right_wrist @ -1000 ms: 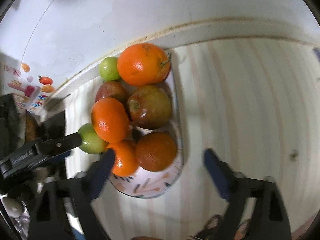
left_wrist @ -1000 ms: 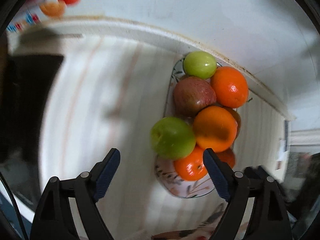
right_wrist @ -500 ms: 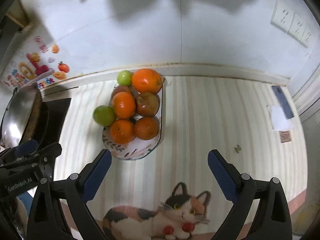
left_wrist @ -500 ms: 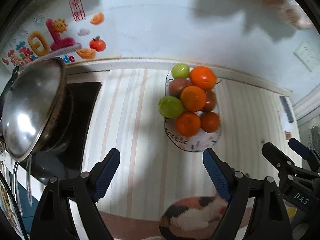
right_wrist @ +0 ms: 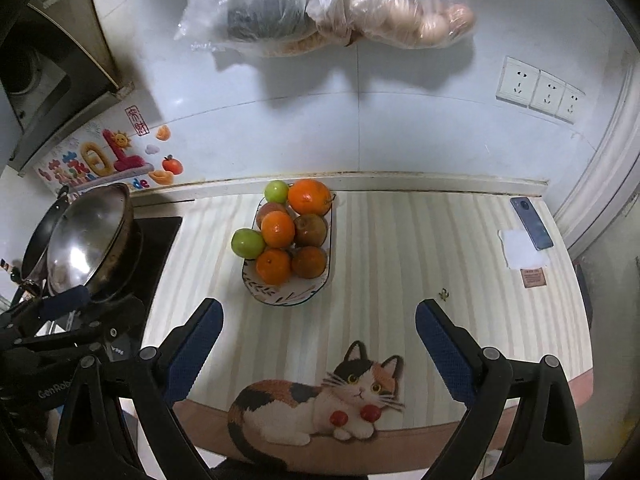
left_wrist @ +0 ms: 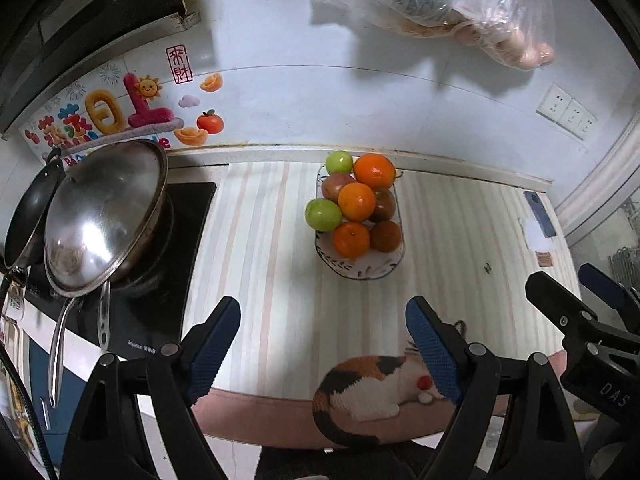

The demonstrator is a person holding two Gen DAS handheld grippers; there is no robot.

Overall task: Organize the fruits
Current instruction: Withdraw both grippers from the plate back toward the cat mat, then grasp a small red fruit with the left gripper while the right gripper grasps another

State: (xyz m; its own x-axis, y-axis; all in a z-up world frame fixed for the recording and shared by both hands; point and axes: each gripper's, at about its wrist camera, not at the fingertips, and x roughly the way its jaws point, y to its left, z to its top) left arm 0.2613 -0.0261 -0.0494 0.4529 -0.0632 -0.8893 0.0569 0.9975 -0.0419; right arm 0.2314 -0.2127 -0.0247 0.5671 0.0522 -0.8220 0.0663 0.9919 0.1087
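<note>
An oval patterned plate (left_wrist: pixel 360 270) (right_wrist: pixel 286 298) sits on the striped mat near the wall. It holds a pile of fruit: oranges (left_wrist: pixel 356 201) (right_wrist: pixel 277 229), green apples (left_wrist: pixel 323 215) (right_wrist: pixel 248 243) and brownish-red fruits (left_wrist: pixel 385 236) (right_wrist: pixel 310 230). One green apple hangs over the plate's left rim. My left gripper (left_wrist: pixel 323 344) is open and empty, well back from the plate. My right gripper (right_wrist: pixel 318 350) is open and empty, also well back. Each gripper shows at the edge of the other's view.
A steel wok lid (left_wrist: pixel 102 216) (right_wrist: pixel 86 248) and pan stand on a black cooktop (left_wrist: pixel 160 280) at the left. A phone (right_wrist: pixel 531 222) and paper slips lie at the right. Plastic bags (right_wrist: pixel 328 4) hang on the wall. A cat picture (right_wrist: pixel 320 400) marks the mat's front edge.
Both grippers have pulled far back and up from the plate; the fruit now looks small and the whole counter is in view. Both stay open and empty.
</note>
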